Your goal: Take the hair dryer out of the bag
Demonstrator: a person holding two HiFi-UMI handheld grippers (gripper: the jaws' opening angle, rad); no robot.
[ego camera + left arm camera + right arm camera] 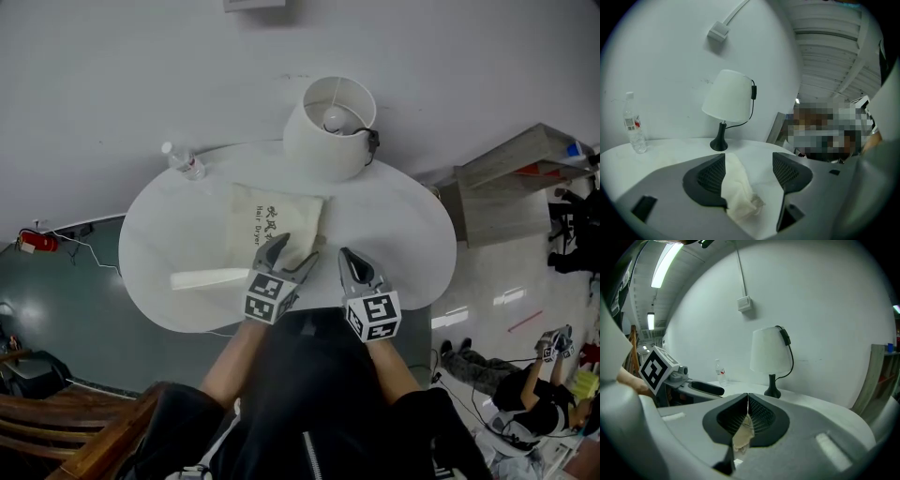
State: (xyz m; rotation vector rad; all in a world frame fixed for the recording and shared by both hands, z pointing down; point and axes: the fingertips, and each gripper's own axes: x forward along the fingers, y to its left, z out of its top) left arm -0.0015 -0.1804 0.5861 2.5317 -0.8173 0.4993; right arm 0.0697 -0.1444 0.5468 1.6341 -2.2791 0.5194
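Lying flat at the middle of the round white worktop (150, 234), right of a water bottle (185, 161) at upper left, the cream cloth bag (272, 220) was seen with its near edge reaching the jaws. The hair dryer itself was not shown and was judged to be inside. The left hand-held gripper (295, 253) was spread wide, a fold of cloth lying loose against one pad. The right hand-held gripper (349, 261) was closed tight on a pinch of the same cloth. The bag was judged soft, light and apt to slide; the dryer rigid and heavier, best taken by its handle once the mouth was held open.
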